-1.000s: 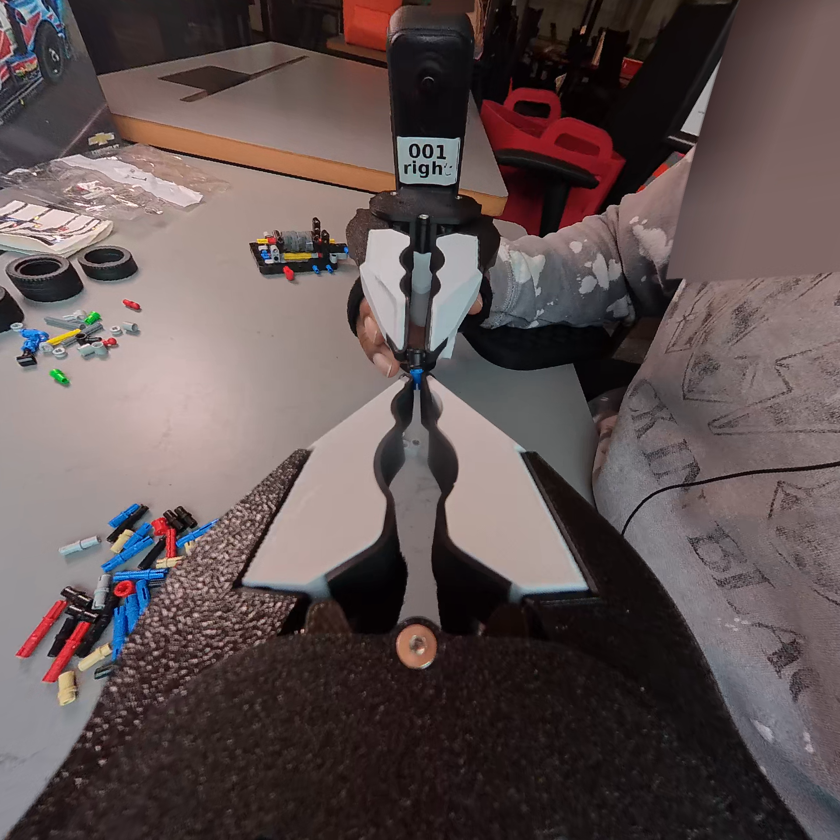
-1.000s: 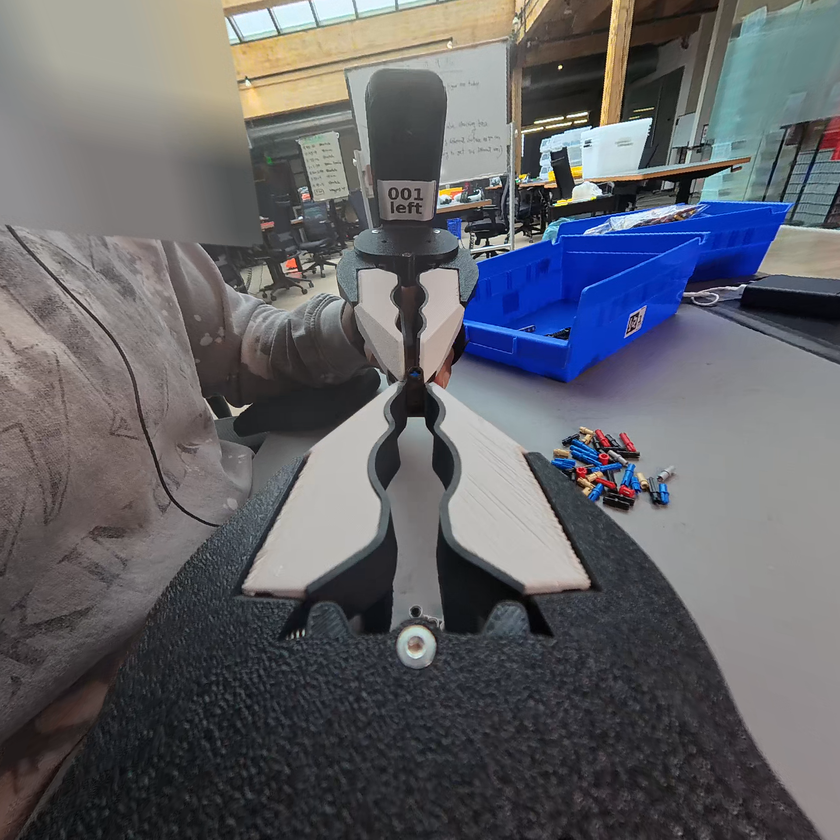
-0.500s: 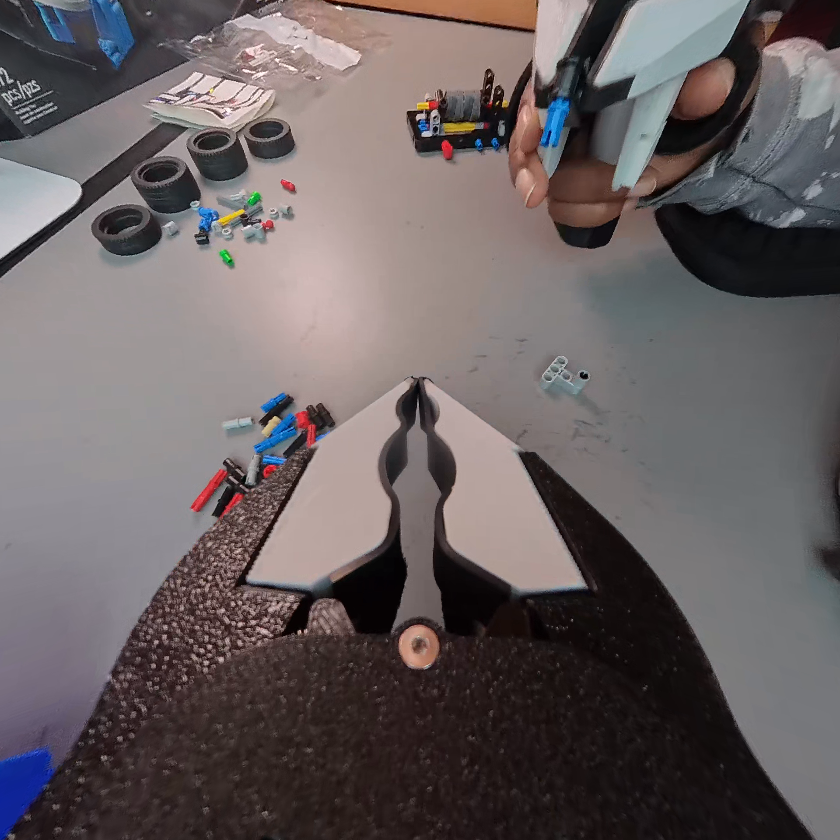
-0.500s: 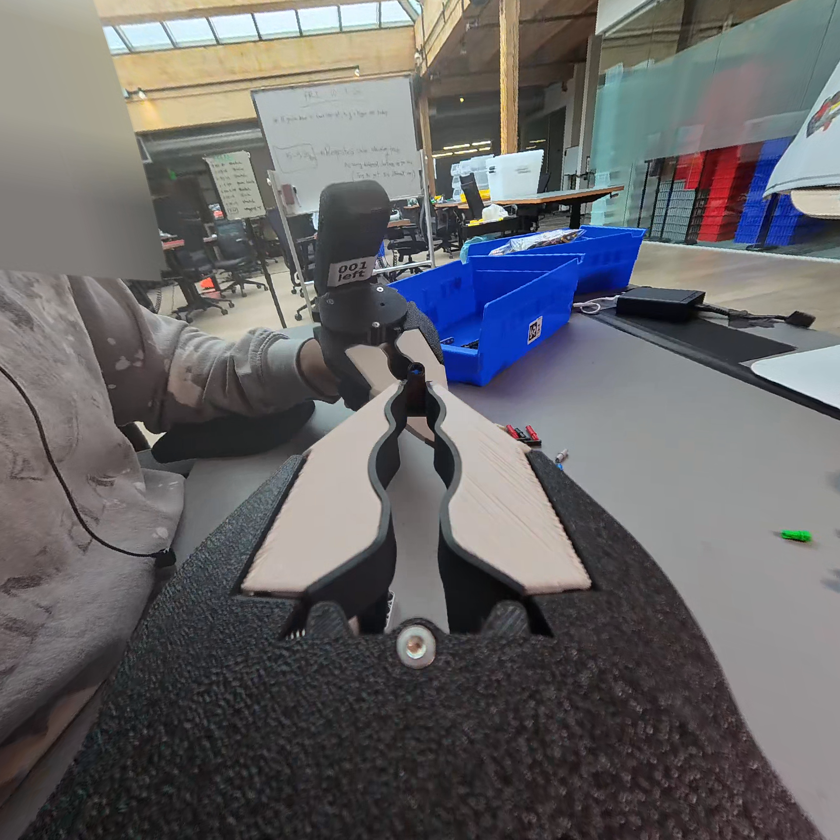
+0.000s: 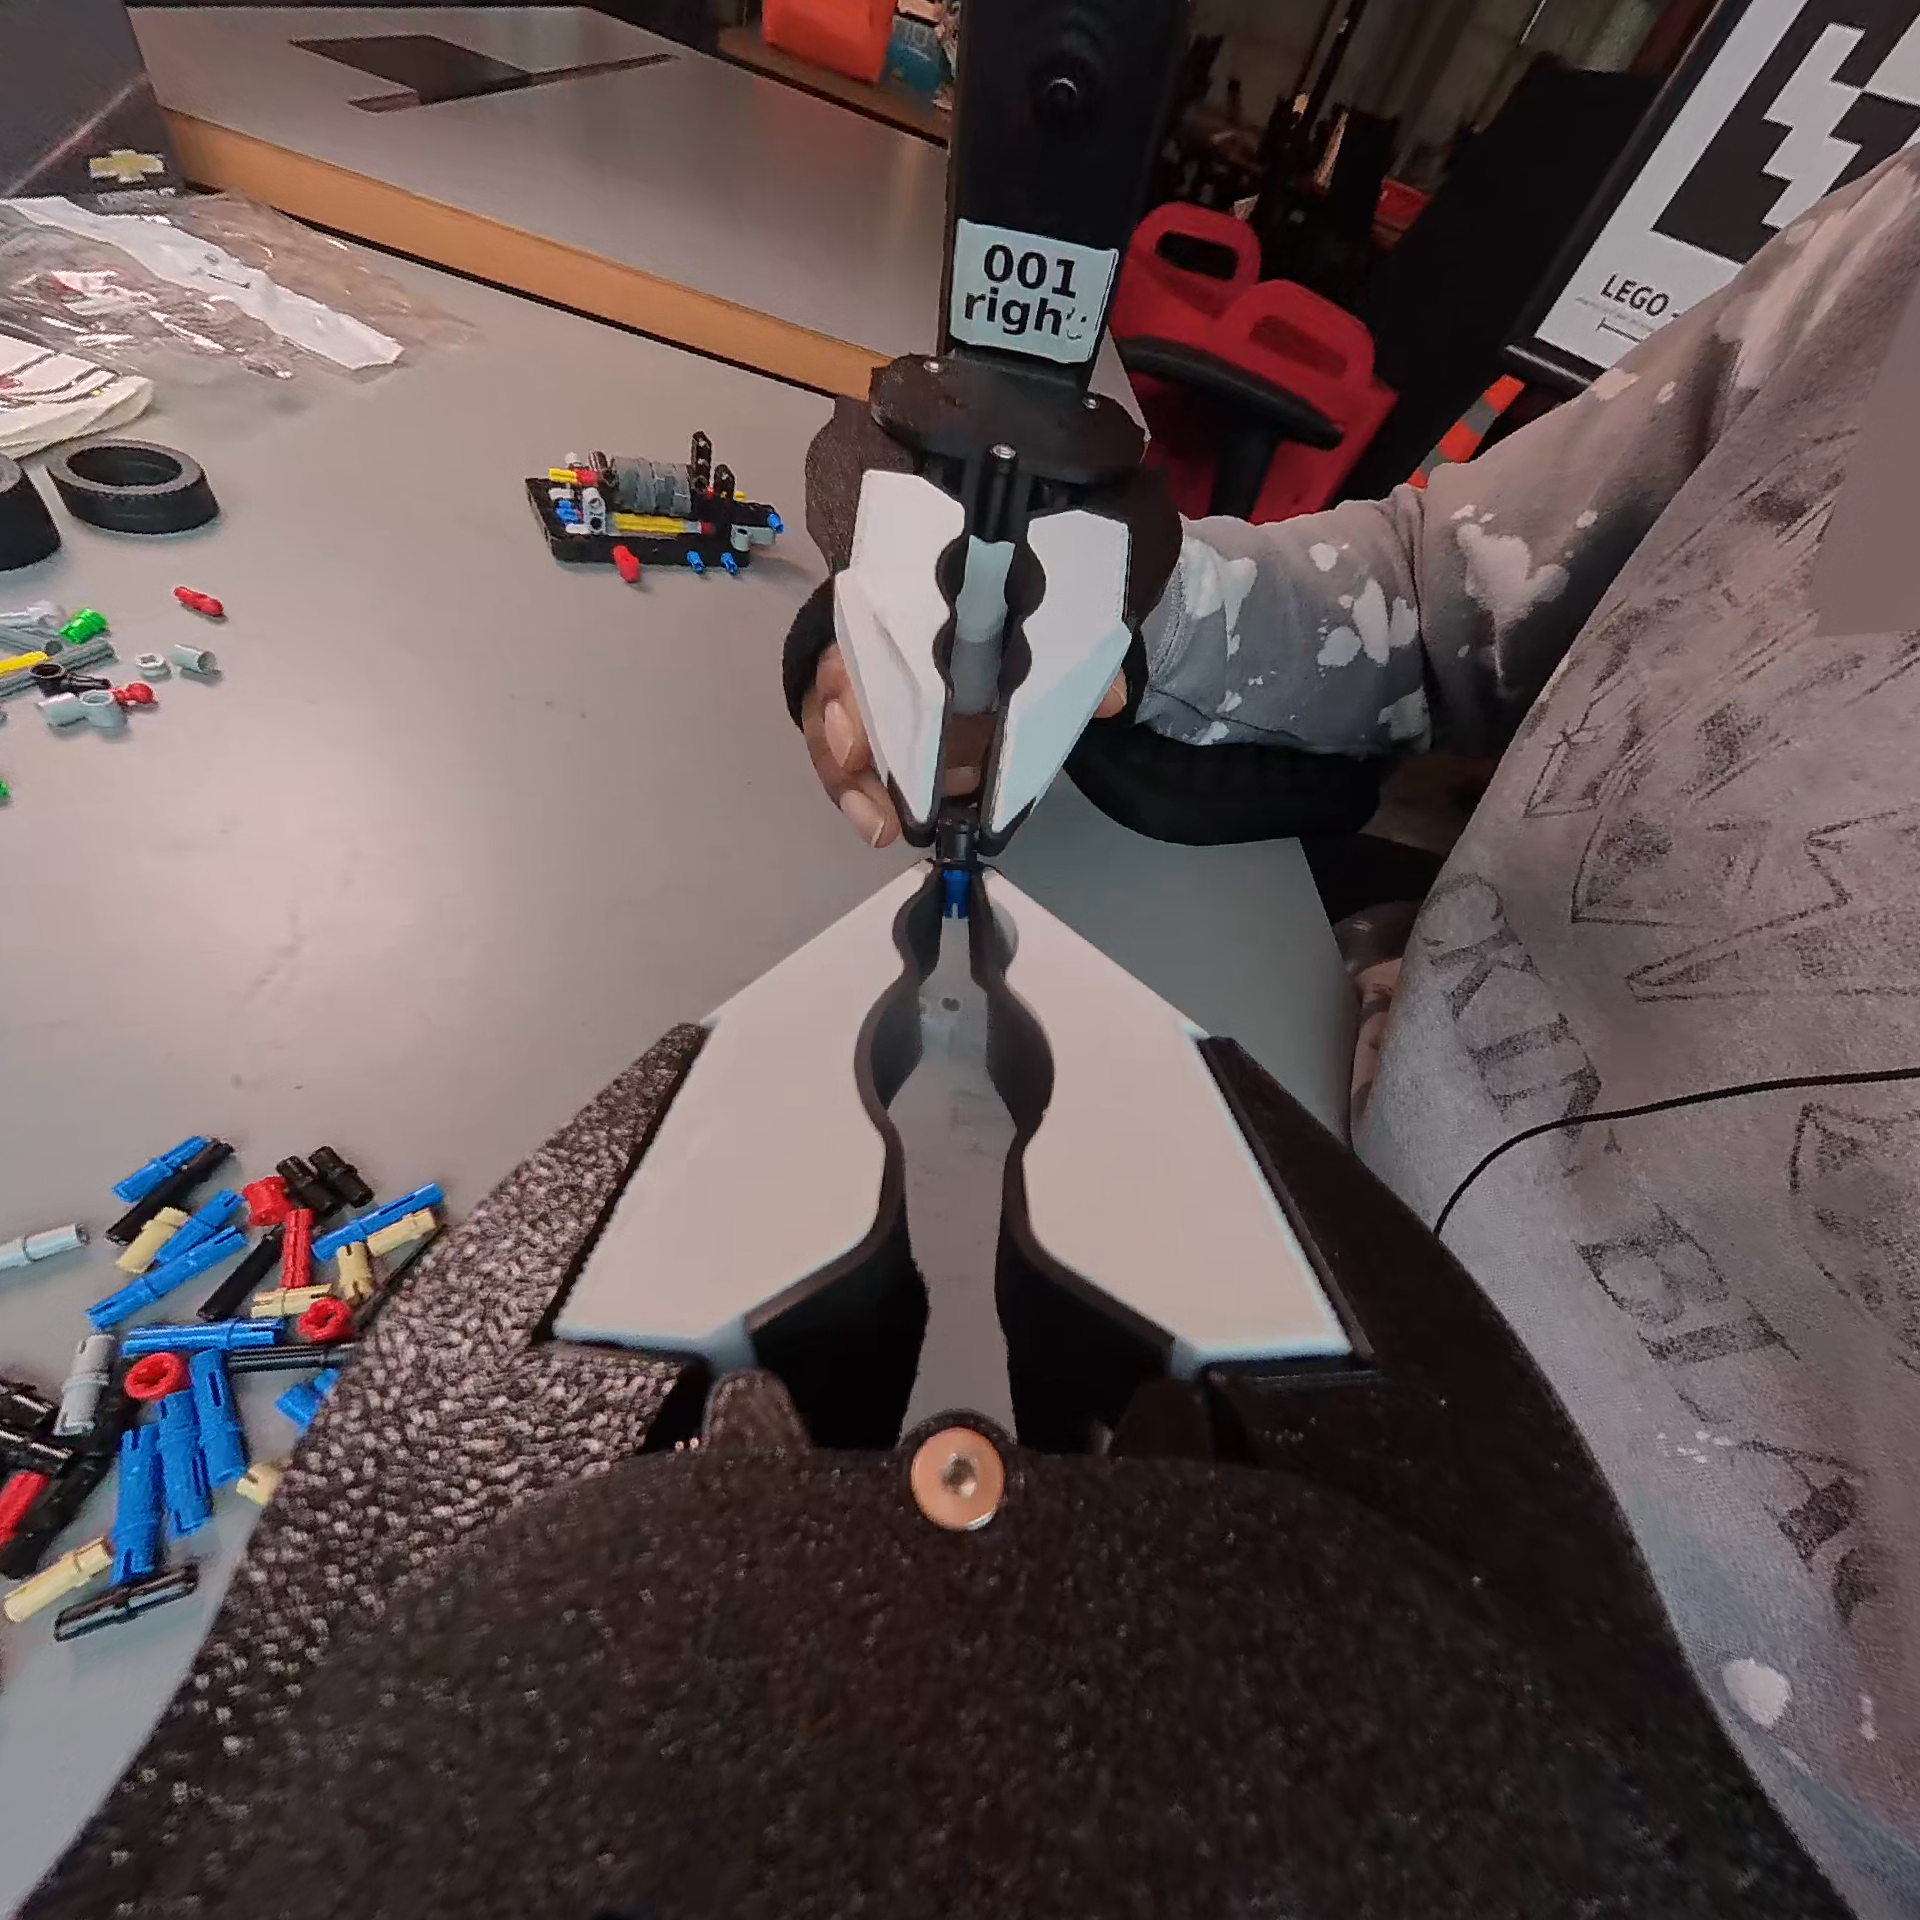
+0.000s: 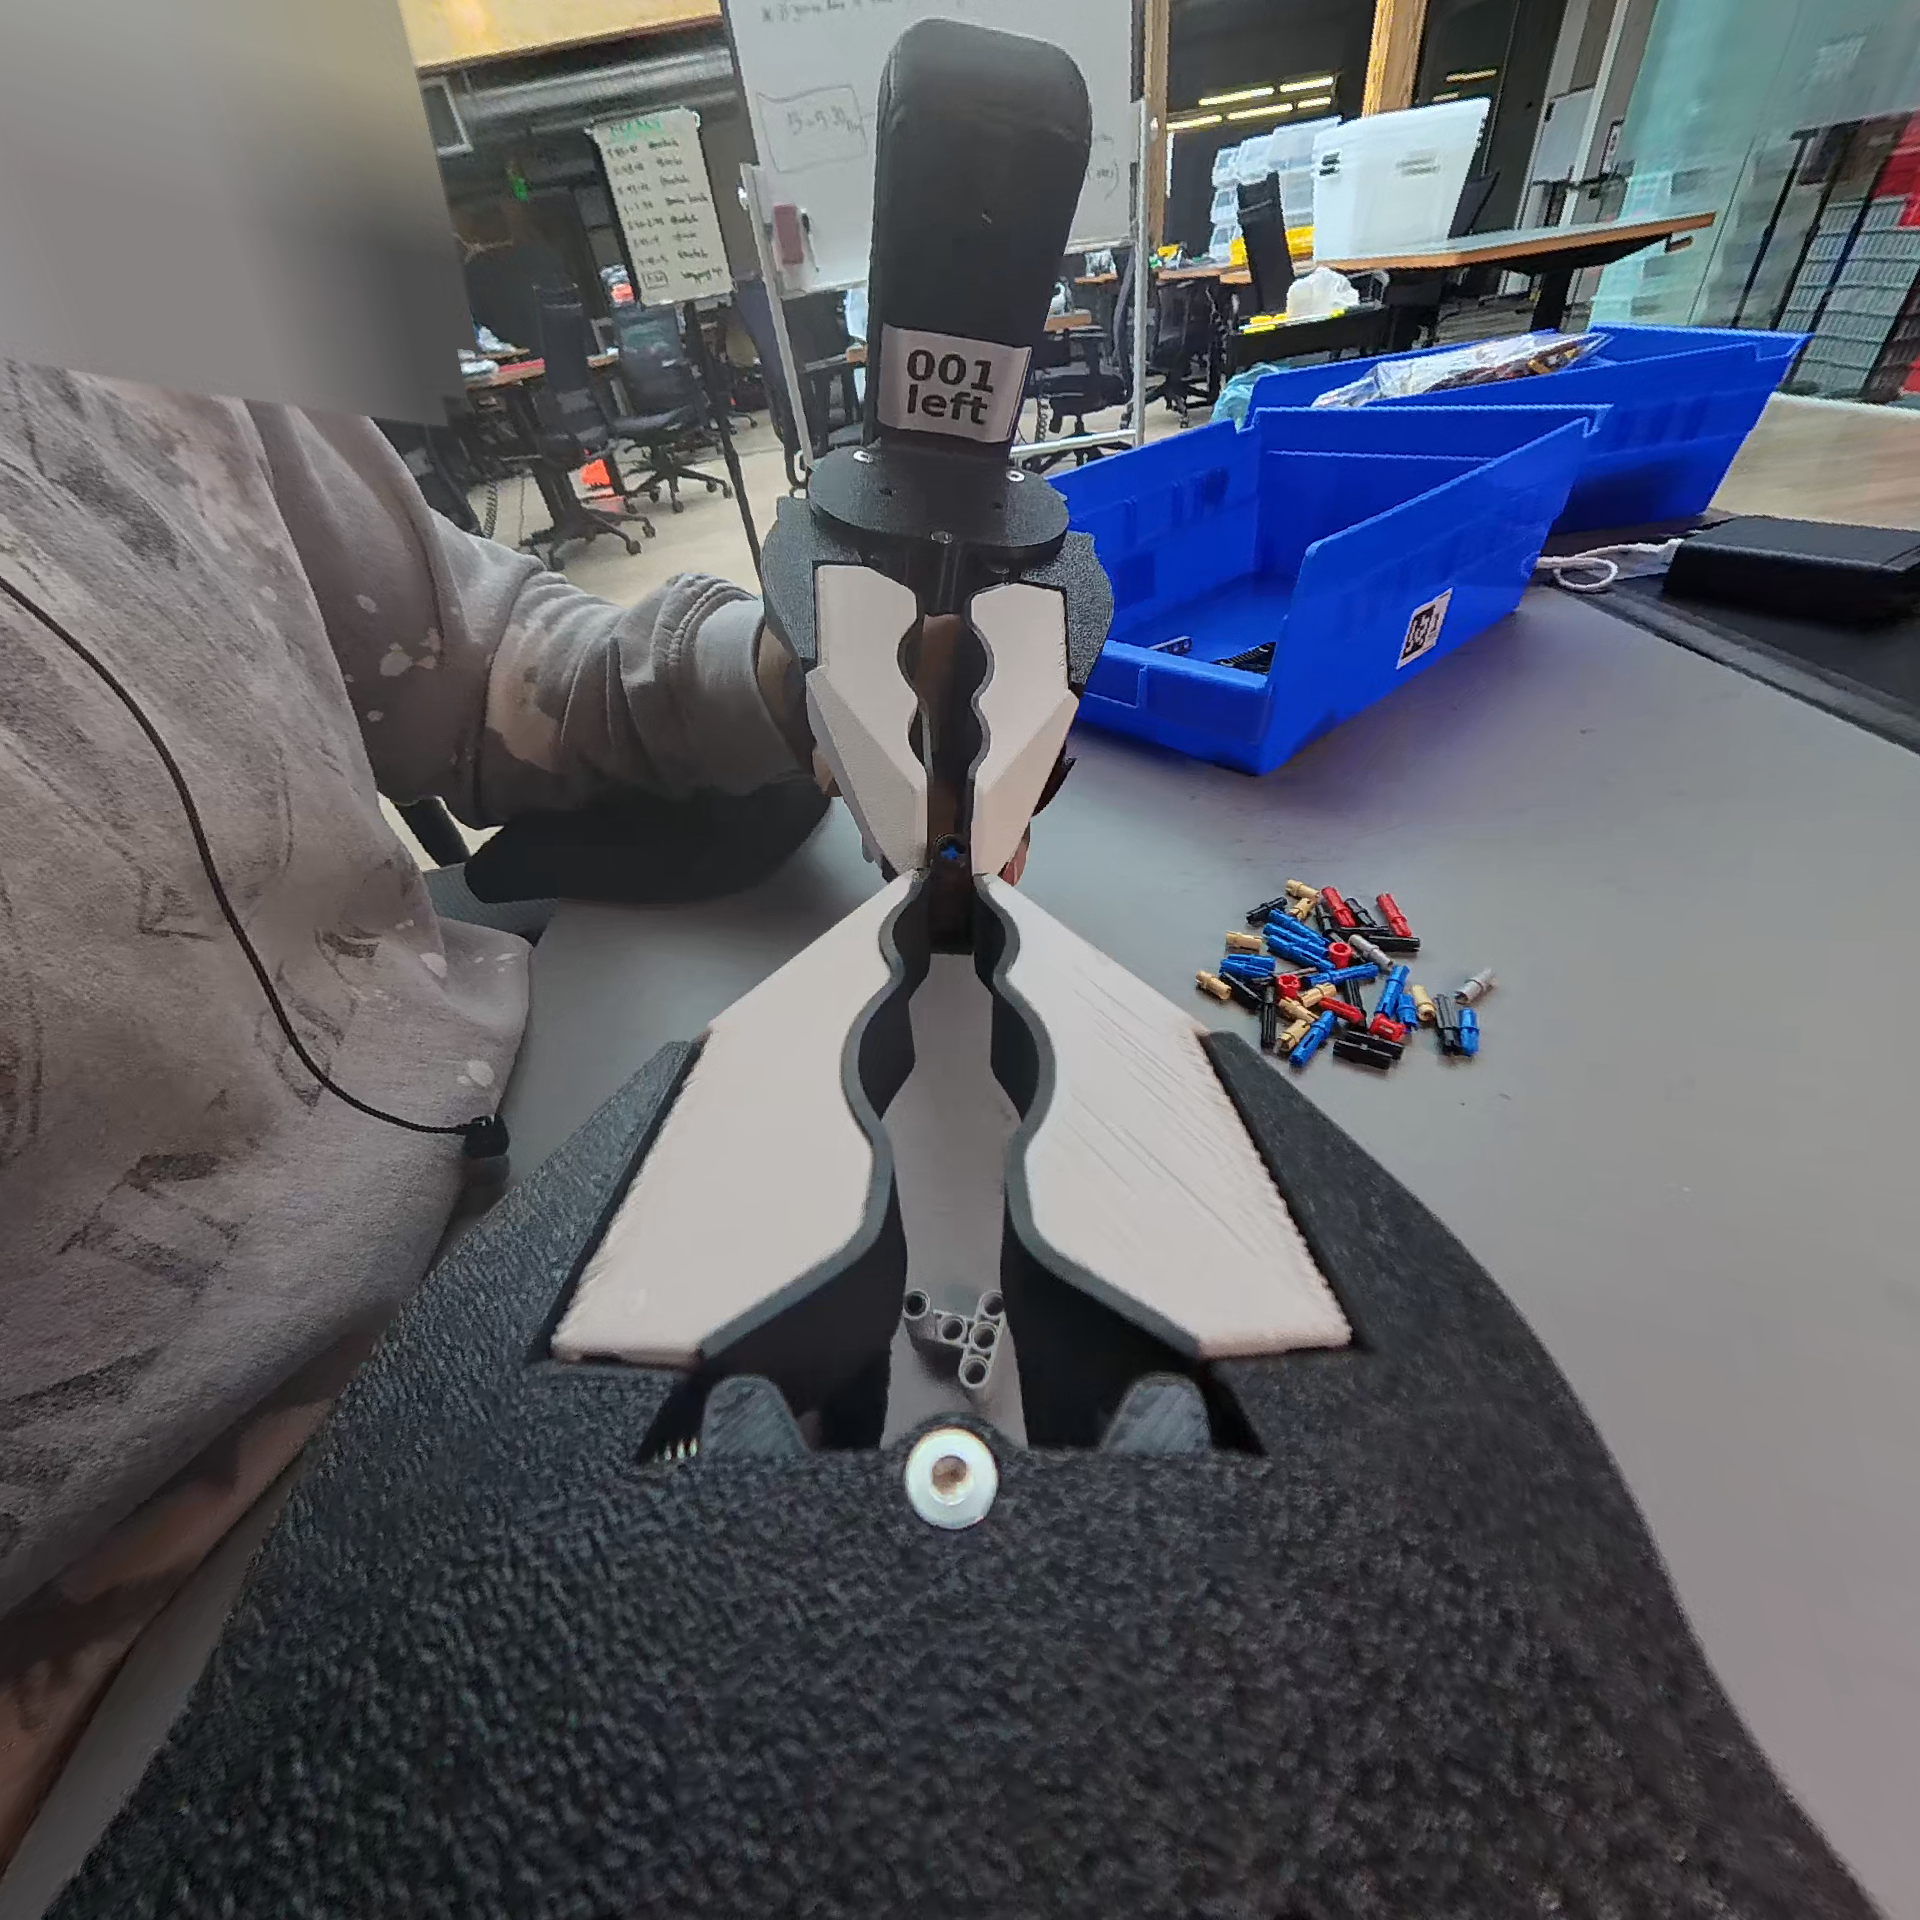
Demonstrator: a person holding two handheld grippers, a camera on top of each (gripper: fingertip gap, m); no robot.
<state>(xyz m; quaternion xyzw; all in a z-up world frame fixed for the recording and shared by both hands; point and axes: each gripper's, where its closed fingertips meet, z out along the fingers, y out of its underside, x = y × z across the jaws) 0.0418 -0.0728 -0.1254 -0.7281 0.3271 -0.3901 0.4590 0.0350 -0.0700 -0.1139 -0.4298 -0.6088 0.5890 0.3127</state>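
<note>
My two grippers meet tip to tip above the grey table (image 5: 436, 831). My left gripper (image 5: 956, 885) is shut on a small blue pin (image 5: 956, 896) at its fingertips. My right gripper (image 5: 962, 829) faces it, held by a hand, and is shut on a small black piece (image 5: 962, 840) that touches the pin. In the right wrist view my right gripper (image 6: 948, 902) grips the dark piece (image 6: 948, 927), and the left gripper (image 6: 948, 858) shows the blue pin's end (image 6: 948, 852). How far the pin sits in the black piece is hidden.
A pile of blue, red, black and tan pins (image 5: 208, 1299) lies at the left, also in the right wrist view (image 6: 1340, 987). A small black assembly (image 5: 644, 509) and tyres (image 5: 135, 483) lie farther off. Blue bins (image 6: 1351, 582) stand behind. A grey connector (image 6: 961, 1340) lies below my right gripper. A person's torso (image 5: 1662, 1039) is close. Only a small space, under 4 cm, lies between the two pairs of fingers.
Half a second ago the grippers were apart, the left pointing down at the table and the right carrying the blue pin. Now they are tip to tip again, as one second ago.
</note>
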